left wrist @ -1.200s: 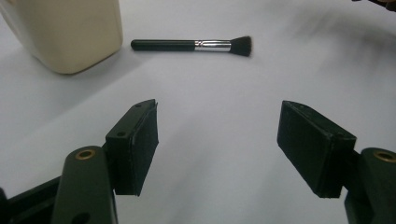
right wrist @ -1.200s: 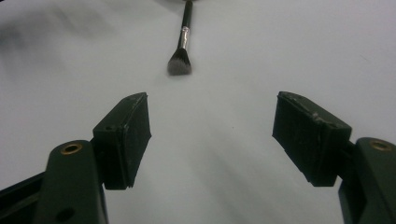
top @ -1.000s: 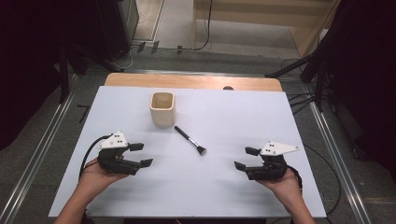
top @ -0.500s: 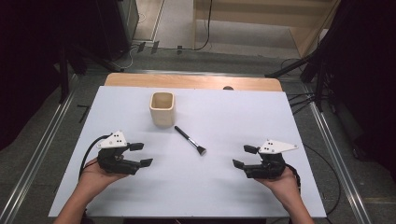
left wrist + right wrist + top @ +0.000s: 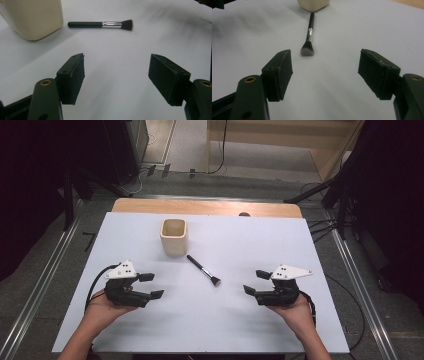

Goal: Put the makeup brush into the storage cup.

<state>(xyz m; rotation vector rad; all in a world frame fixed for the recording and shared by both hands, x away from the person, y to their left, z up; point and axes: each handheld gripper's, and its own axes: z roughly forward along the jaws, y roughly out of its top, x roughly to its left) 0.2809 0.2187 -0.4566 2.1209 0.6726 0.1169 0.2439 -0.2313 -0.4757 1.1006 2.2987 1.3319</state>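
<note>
A black-handled makeup brush with a silver ferrule lies flat on the white table, bristles toward the near right. Just behind its handle end stands a cream, square-sided cup, upright and with nothing showing inside. My left gripper rests low at the near left, jaws open and nothing between them; in its own view the brush and the cup lie ahead. My right gripper sits at the near right, open and holding nothing, with the brush bristles just ahead of its jaws and the cup beyond.
A wooden strip runs along the table's far edge. Metal rails flank the table on both sides, and cables lie on the floor to the right.
The right gripper has edged slightly toward the brush. The left gripper, brush and cup have not moved.
</note>
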